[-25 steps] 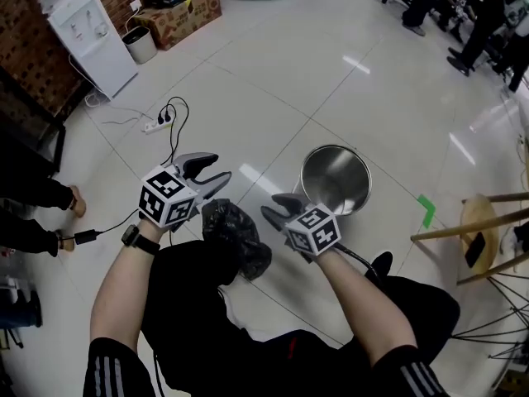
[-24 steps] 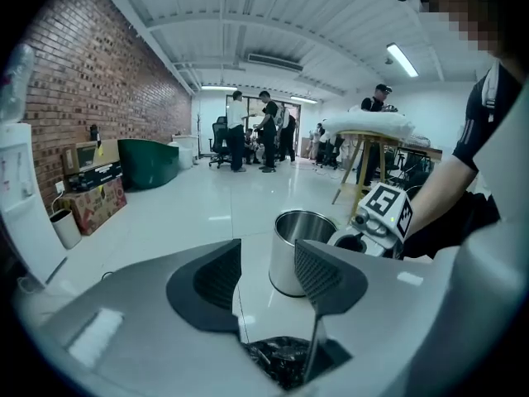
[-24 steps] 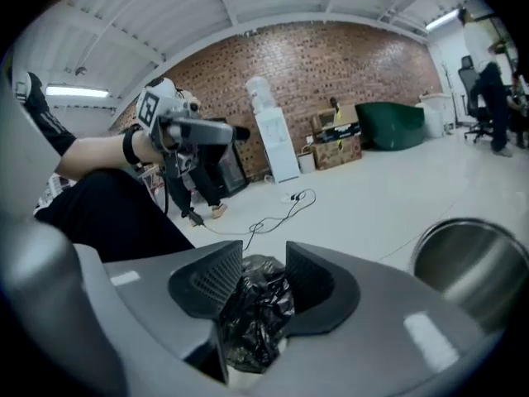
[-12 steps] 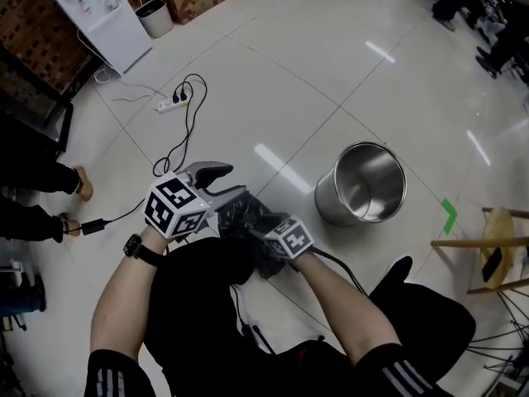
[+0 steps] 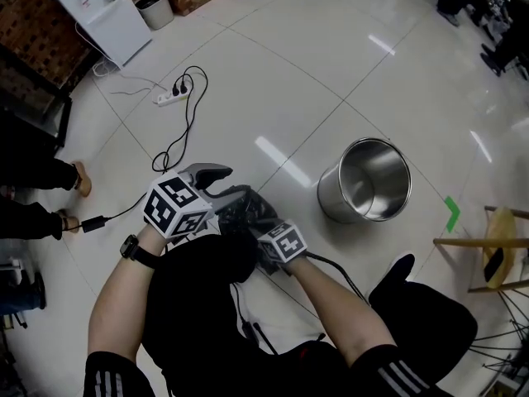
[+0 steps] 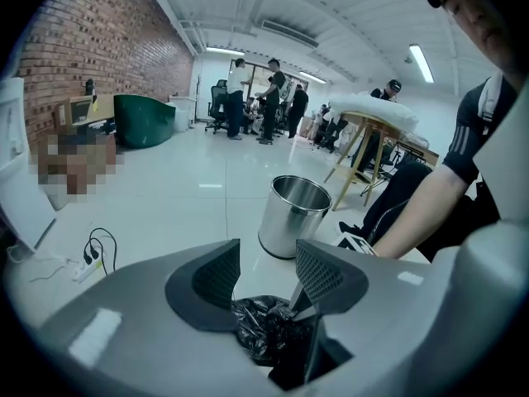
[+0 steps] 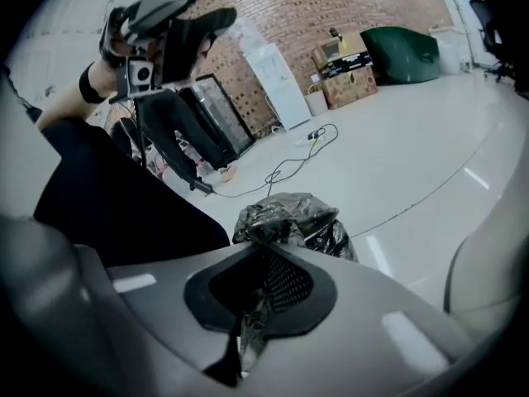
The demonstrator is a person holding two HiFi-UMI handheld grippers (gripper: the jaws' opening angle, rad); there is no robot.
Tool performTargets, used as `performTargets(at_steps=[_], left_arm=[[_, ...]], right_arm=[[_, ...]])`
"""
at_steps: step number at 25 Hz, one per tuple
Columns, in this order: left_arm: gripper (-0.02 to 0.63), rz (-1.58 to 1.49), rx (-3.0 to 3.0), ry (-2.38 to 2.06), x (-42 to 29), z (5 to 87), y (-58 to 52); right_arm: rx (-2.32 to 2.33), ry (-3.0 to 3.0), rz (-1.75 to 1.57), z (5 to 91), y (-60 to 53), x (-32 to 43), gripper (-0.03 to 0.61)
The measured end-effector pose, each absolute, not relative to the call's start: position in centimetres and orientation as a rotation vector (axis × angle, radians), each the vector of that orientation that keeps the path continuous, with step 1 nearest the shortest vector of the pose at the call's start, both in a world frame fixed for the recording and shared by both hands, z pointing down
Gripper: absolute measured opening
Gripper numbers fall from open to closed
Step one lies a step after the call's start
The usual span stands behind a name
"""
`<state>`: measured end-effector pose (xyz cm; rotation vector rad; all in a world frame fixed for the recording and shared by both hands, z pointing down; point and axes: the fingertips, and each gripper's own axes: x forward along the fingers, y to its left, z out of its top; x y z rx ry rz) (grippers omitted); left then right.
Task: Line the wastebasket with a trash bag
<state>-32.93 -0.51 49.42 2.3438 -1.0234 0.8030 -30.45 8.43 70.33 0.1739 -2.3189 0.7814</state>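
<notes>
A crumpled black trash bag (image 5: 245,212) lies bunched against my dark trouser knee. My right gripper (image 5: 263,236) is shut on a fold of the trash bag (image 7: 289,217), and thin film shows pinched between the closed pads of the right gripper (image 7: 260,255). My left gripper (image 5: 216,182) hovers just left of the bag with its jaws open. In the left gripper view the trash bag (image 6: 263,331) sits low between the jaws of the left gripper (image 6: 266,265), untouched by the pads. The shiny steel wastebasket (image 5: 366,180) stands upright on the floor to the right, also seen as the wastebasket (image 6: 292,215) ahead.
A power strip with black cables (image 5: 175,98) lies on the white tile floor to the upper left. A wooden stool (image 5: 488,234) stands at the right edge. A white water dispenser (image 5: 95,11) and a brick wall are at the back left. Another person's legs (image 5: 37,197) are at the left.
My right gripper dropped down and leftward onto the bag and shut on it. The left gripper sank a little toward the bag and stayed open.
</notes>
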Motion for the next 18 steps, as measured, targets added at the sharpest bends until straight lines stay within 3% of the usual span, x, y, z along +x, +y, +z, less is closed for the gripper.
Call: performTargets(at_steps=[4,13,18], left_arm=[[0.206,0.903,2.345,-0.964,-32.4,50.4,0.3],[0.295,1.094,2.34,-0.72,-27.0,52.0,4.8],[0.357,1.13,2.305,-0.846,-24.5,51.5,3.4]], right_arm=[[0.276,-2.404,0.942,66.5,5.4,-29.9,0.006],[0.537,-2.62,1.123,54.6,-2.6,-25.6,0.006],[0.659,-2.729,1.204,48.6,-5.2,-22.5,0.006]])
